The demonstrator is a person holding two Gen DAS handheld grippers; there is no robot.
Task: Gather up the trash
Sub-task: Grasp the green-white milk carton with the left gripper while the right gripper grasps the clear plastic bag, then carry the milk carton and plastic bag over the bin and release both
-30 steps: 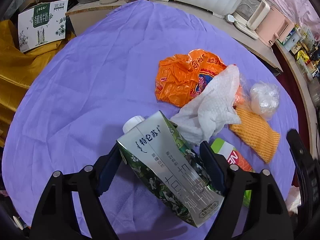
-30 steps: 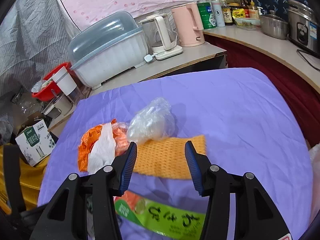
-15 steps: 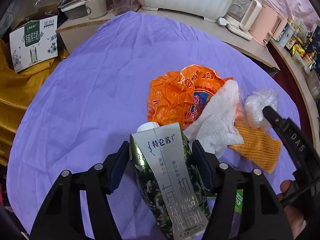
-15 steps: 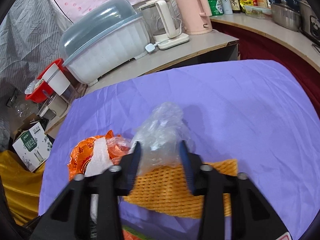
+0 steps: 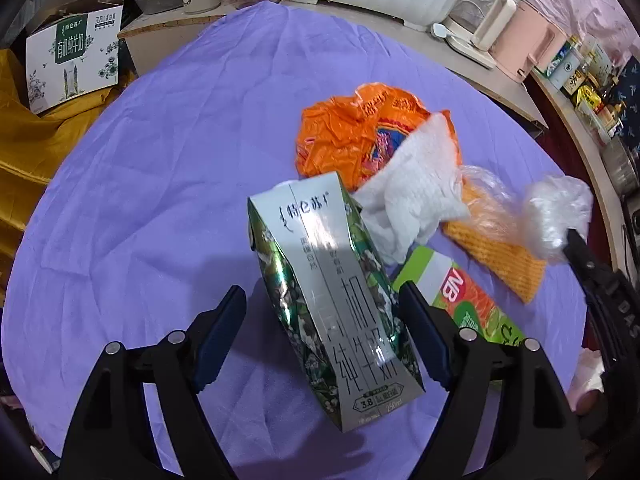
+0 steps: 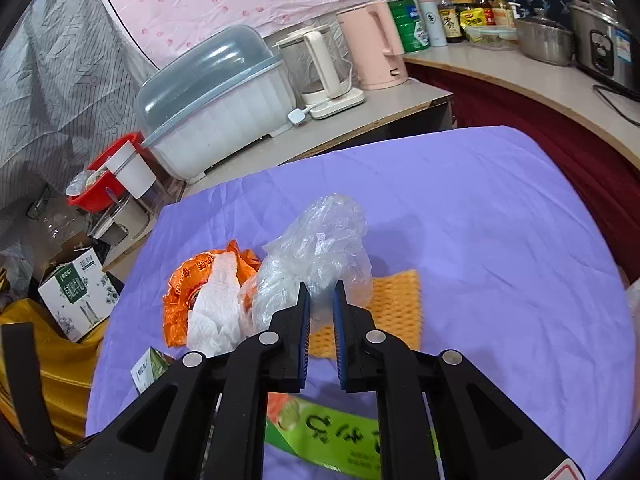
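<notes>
The right gripper (image 6: 319, 286) has its blue-padded fingers (image 6: 305, 308) closing, drawn almost together on a pinch of the crumpled clear plastic bag (image 6: 316, 248), which bulges up past the fingertips above the purple tablecloth (image 6: 480, 220). In the left wrist view the same bag (image 5: 558, 208) sits on the tip of that gripper at the right edge. The left gripper (image 5: 322, 300) is opening: its jaws stand wide either side of a milk carton (image 5: 328, 276) lying tilted on the cloth, the right finger (image 5: 420, 328) at the carton's side and the left finger (image 5: 224, 320) clear of it — whether the right pad actually presses on it I cannot tell. Just beyond the carton's top lie a crumpled white paper towel (image 5: 412, 196) and, under it, a crinkled orange plastic bag (image 5: 352, 136). To the right an orange foam net (image 5: 496, 256) lies flat, and a green-and-orange snack packet (image 5: 464, 300) lies beside the carton, partly under the left gripper's right finger. Off the table's far edge stand a milk box (image 5: 72, 60), a covered dish rack (image 6: 216, 108), a kettle (image 6: 320, 64) and a pink kettle (image 6: 374, 48).
</notes>
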